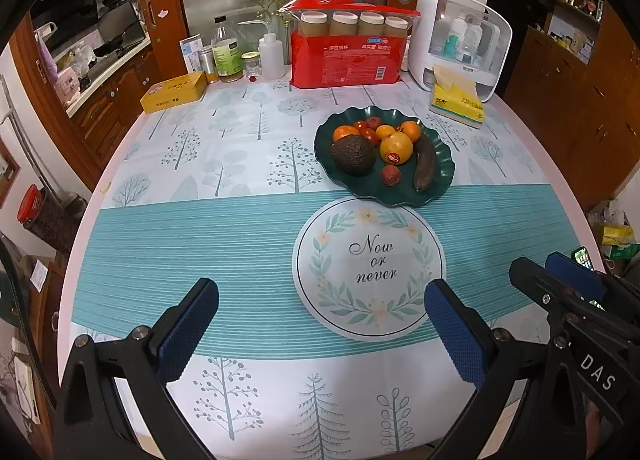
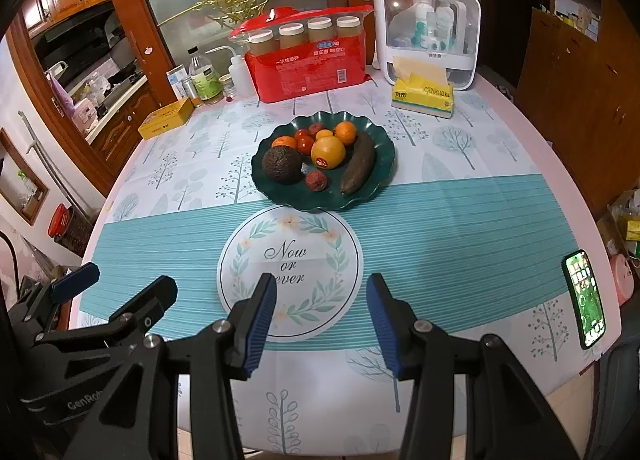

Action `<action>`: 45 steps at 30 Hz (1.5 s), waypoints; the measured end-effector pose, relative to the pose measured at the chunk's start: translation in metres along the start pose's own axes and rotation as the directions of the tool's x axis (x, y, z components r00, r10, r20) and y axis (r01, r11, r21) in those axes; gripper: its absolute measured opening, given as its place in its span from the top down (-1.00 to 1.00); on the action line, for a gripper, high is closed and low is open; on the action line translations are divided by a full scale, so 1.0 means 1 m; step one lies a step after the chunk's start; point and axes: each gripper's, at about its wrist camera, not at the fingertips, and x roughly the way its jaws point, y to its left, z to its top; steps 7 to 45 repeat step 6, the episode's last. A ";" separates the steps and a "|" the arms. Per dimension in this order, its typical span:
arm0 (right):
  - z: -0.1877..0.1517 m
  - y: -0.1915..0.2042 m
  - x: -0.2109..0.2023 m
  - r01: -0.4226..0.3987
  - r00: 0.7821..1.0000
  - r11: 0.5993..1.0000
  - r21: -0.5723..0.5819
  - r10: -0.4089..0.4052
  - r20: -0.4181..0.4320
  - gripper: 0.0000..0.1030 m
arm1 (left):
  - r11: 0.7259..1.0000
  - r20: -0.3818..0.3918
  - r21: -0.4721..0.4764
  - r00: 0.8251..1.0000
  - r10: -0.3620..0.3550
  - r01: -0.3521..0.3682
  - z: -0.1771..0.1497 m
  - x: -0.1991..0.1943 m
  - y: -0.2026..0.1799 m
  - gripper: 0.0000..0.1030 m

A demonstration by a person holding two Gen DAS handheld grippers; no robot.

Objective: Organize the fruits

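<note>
all the fruit in view sits gathered on one dark green plate [image 2: 384, 164] near the middle of the table [image 2: 500, 220], just beyond the round "now or never" print on the cloth, and none lies loose on the cloth itself. an avocado [image 2: 282, 164] rests at the plate's left front, a big yellow orange [image 2: 328, 152] with a sticker in the centre, a browned banana [image 2: 359, 168] along the right side, a lychee [image 2: 317, 181] at the front between avocado and banana, and small oranges [image 2: 345, 132] and cherry tomatoes [image 2: 305, 142] crowd the back. that layout fits a pile waiting to be sorted out from the plate, and it fits just as well fruit collected onto the plate as the job wanted; the pictures do not decide which. you hold both claws low over the near edge of the table, side by side and pointed at the plate, a pose that keeps the whole spread in sight. your left claw [image 1: 320, 324] is spread wide with nothing between its blue pads, and your right claw [image 2: 320, 324] is likewise spread and empty. the plate lies well ahead of both, straight on for the right claw and a little to the right of the left one. a phone [image 2: 586, 296] lies lit at the table's right edge, clear of the fruit.
</note>
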 end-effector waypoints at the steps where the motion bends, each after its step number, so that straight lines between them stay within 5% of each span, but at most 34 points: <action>1: 0.000 0.001 0.001 0.001 1.000 1.000 0.002 -0.001 -0.001 0.08 | 1.000 -0.001 -0.001 1.000 0.000 0.000 0.000 0.000 0.000 -0.98; 45: 0.000 0.003 0.002 0.008 1.000 1.000 0.003 -0.008 -0.004 0.08 | 1.000 -0.008 0.005 1.000 -0.003 0.003 -0.001 0.001 0.001 -0.98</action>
